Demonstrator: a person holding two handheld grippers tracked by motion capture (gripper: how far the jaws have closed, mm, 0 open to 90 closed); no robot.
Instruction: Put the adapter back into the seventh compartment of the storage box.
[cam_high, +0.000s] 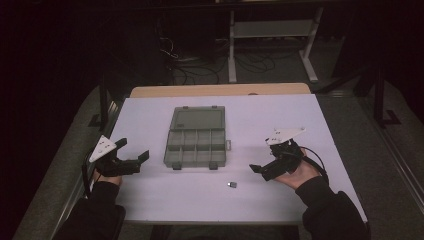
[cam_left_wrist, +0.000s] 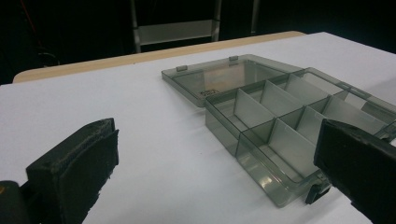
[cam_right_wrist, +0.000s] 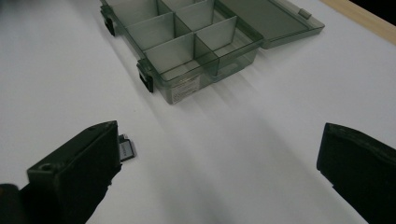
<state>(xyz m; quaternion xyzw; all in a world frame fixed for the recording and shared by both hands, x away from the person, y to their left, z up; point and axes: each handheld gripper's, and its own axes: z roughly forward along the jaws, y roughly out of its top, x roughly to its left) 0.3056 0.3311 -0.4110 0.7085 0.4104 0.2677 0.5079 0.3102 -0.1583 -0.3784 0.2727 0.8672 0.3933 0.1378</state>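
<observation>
1. The left gripper (cam_high: 134, 159) is hovering at the middle left of the high view, its fingers (cam_left_wrist: 74, 172) spread wide with nothing between them. It is pointing toward the organiser box, probably so it can steady the box when needed.

2. The organiser box (cam_high: 196, 147) is sitting in the centre of the white table (cam_high: 150, 200), with its lid (cam_high: 197, 119) thrown fully open and lying flat toward the top of the frame. That is leaving every compartment reachable from above. The compartments are looking empty in both gripper views.

3. The right gripper (cam_high: 262, 169) is hanging at the middle right of the high view, angled down and toward the centre. Its fingers (cam_right_wrist: 77, 170) are also standing wide apart and are gripping nothing.

4. The small dark part (cam_high: 232, 185) is lying on the bare table in the lower centre of the high view, just below the box's front edge and well apart from the left gripper. In the right gripper view, the small dark part (cam_right_wrist: 126, 149) is peeking out just beside the left-hand finger at the lower left of the frame, so it is not yet lined up between the fingers.

5. My read is that the right gripper is getting ready to pick up that part, and the wide opening is giving it room to straddle the part.
</observation>
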